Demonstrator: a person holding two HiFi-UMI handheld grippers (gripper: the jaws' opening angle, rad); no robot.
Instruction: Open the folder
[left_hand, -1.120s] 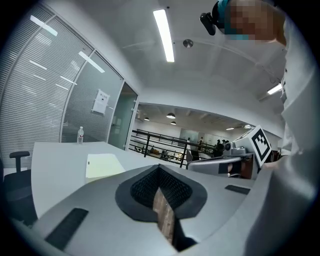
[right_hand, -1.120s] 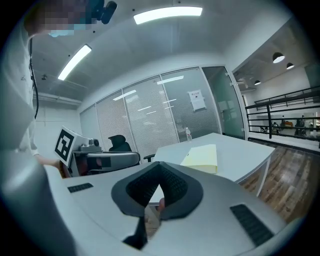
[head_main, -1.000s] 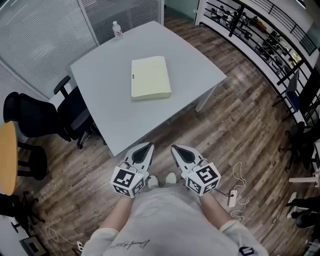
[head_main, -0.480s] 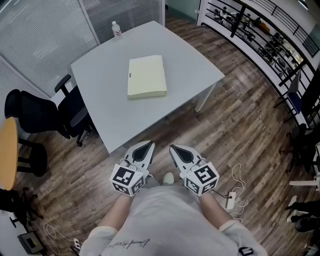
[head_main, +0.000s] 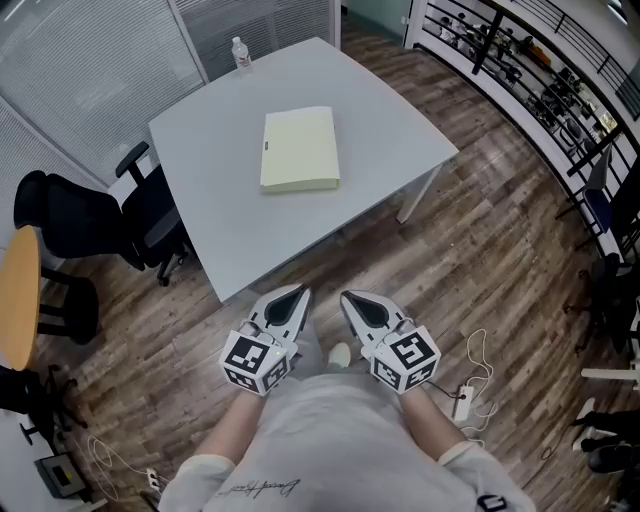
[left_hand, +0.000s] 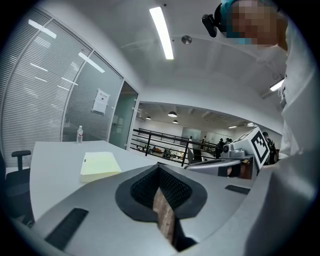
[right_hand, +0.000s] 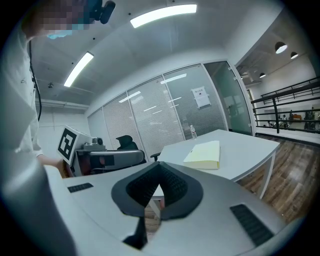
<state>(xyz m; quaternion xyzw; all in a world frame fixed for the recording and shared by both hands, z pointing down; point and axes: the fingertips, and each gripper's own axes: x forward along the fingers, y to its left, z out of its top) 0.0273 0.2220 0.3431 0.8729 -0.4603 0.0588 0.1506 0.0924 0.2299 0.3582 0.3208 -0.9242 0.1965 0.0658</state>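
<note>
One folder (head_main: 300, 150), one bottle (head_main: 240, 52), one table (head_main: 385, 130) — left tongs (head_main: 297, 293), right tongs (head_main: 349, 297) both closed, empty.

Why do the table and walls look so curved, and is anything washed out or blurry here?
Head view: a wide lens bows the table edges and floor planks; light is even, the folder sharp. Left gripper view: fisheye with a dark round border; the ceiling strip light burns white. Right gripper view: same rounding, its strip lights glare too.
</note>
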